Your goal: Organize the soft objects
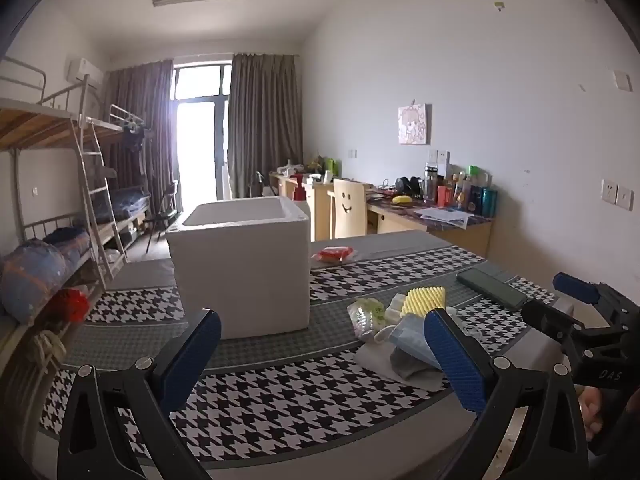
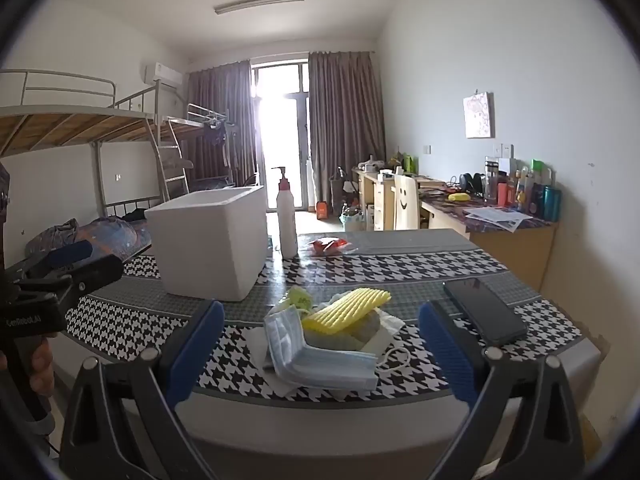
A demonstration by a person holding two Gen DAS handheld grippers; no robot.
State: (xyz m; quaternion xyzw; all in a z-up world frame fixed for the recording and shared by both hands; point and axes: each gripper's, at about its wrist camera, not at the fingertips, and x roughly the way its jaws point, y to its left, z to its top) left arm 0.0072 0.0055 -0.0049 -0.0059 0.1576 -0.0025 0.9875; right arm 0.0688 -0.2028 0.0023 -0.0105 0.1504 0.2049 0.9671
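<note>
A heap of soft items lies on the houndstooth-covered table [image 2: 360, 272]: a stack of blue face masks [image 2: 320, 356], a ribbed yellow sponge [image 2: 348, 310], a grey cloth [image 1: 406, 364] and small plastic packets [image 1: 366, 314]. A white foam box [image 1: 240, 264], open at the top, stands behind and left of the heap. My left gripper [image 1: 320, 360] is open, with nothing between its blue pads, just left of the heap. My right gripper [image 2: 320, 360] is open too, held short of the table's near edge with the masks seen between its fingers, apart from them. Each gripper shows at the side of the other's view.
A dark phone [image 2: 484, 310] lies right of the heap. A pump bottle [image 2: 286, 220] and a red packet [image 2: 330, 245] stand behind the box. Bunk beds [image 1: 60, 184] line the left wall, cluttered desks [image 2: 500, 216] the right.
</note>
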